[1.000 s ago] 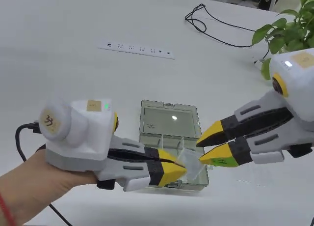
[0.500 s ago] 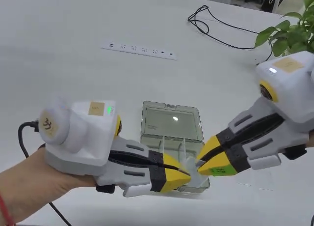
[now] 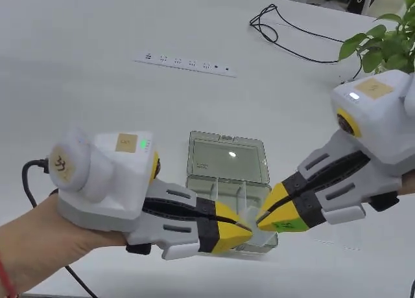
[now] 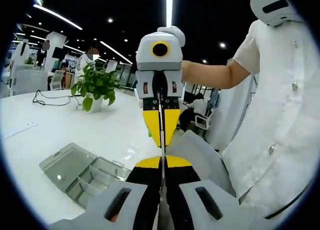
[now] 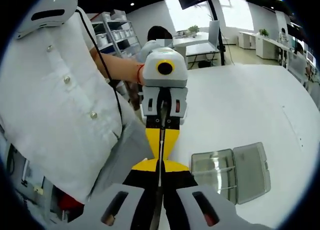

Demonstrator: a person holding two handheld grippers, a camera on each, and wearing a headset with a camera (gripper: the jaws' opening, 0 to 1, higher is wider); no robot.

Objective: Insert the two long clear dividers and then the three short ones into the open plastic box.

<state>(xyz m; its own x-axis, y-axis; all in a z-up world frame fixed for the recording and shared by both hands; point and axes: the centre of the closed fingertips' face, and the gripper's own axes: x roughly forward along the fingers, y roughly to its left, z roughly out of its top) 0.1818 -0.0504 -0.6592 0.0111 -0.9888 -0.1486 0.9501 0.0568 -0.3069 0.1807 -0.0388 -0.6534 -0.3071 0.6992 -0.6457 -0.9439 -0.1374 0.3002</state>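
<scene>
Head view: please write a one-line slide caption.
Left claw and right claw hold one clear plastic divider over the open greenish plastic box.

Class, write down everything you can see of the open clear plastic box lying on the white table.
The clear, grey-green tinted plastic box lies open on the white table, its hinged lid folded back flat on the far side, with two small latch tabs on its far edge. The shallow base, nearer the person, holds upright clear dividers splitting it into compartments. The yellow-tipped left gripper and right gripper, both shut on a short clear divider, hide its near right corner.
</scene>
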